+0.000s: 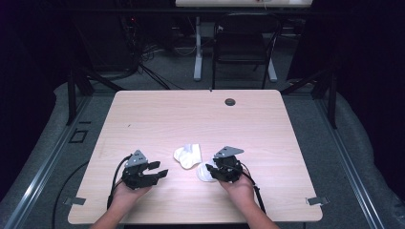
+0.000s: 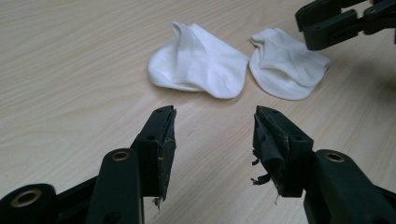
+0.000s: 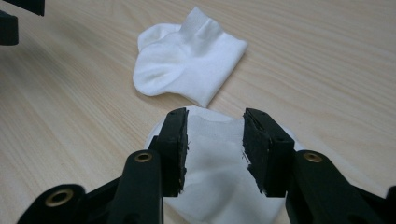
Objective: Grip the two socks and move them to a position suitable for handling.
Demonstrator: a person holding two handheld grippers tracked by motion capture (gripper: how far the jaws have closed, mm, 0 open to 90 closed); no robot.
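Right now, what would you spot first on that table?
Two little white socks on the wooden table. One sock lies free in the middle. The other sock sits between the right gripper's jaws, while the left gripper waits nearby with nothing between its jaws.

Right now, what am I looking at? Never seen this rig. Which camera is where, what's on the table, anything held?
No robot here: a person holds a two-jaw hand tool in each hand. The high view looks down on the wooden table from above the person's side; the left gripper shows at its left, the right gripper at its right. The other two views come from cameras riding on each gripper, looking along its black jaws. Two white socks lie on the table. The far sock lies free. The right gripper's jaws stand either side of the near sock, not visibly pinching it. The left gripper's jaws are open over bare wood. Nothing is held.
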